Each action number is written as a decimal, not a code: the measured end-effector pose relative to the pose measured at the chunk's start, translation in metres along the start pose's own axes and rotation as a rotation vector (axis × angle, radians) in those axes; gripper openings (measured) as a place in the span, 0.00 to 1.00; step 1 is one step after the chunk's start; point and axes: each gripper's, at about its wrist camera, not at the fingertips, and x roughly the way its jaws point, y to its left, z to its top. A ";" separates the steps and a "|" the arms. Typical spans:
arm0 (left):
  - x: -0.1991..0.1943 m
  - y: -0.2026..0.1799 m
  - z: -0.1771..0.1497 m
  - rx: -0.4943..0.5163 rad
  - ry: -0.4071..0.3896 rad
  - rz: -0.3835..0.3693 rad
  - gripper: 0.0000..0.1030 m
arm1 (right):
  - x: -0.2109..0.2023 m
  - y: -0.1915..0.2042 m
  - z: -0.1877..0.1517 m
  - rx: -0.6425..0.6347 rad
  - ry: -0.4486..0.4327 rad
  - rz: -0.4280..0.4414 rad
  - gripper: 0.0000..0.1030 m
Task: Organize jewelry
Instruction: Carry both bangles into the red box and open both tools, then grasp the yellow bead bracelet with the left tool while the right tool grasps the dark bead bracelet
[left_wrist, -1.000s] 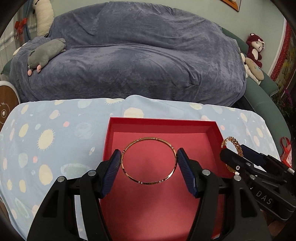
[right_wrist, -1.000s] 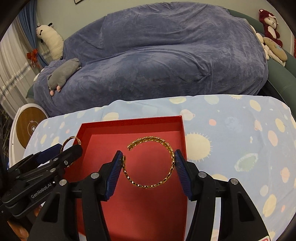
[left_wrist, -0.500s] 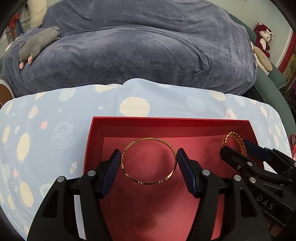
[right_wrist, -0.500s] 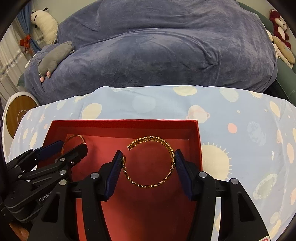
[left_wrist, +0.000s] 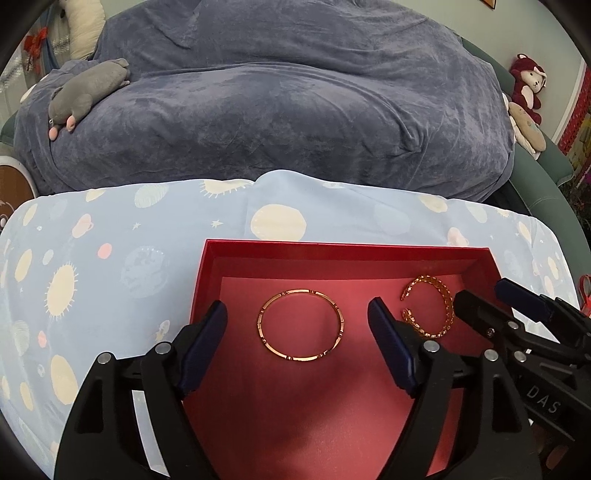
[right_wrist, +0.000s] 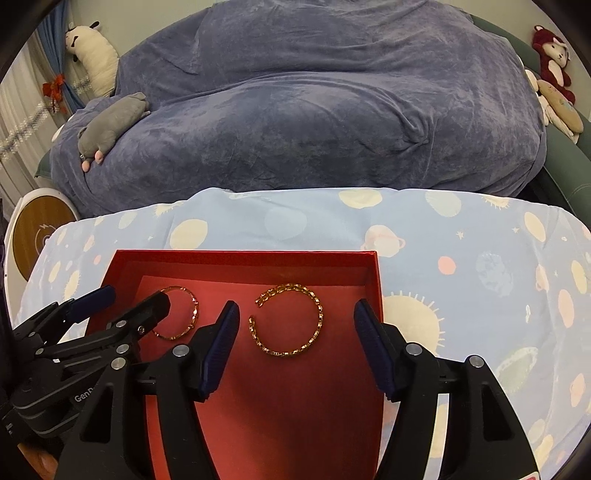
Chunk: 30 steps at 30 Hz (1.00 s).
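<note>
Lying flat on the floor of the red box (left_wrist: 258, 387), the bangle (left_wrist: 300, 325) sits toward the box's left side, between the spread fingers of the left tongs (left_wrist: 297, 341) and touching neither pad. The chain cuff (right_wrist: 286, 320) lies toward the box's right edge, its gap facing the far left corner, between the wide-open fingers of the right tongs (right_wrist: 293, 343), also untouched. Both tongs hold nothing. The box rests on a pale blue cloth (right_wrist: 461, 258) printed with planets, near its front edge. A sofa under a grey-blue cover (left_wrist: 295, 110) stands behind.
</note>
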 end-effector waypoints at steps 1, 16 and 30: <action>-0.005 0.000 -0.001 0.003 -0.006 0.003 0.73 | -0.005 0.000 -0.001 -0.002 -0.005 0.000 0.61; -0.108 0.017 -0.057 0.007 -0.051 0.011 0.76 | -0.108 0.002 -0.061 -0.005 -0.051 0.015 0.61; -0.149 0.019 -0.191 0.008 0.043 0.037 0.76 | -0.156 -0.005 -0.185 0.007 0.012 -0.036 0.61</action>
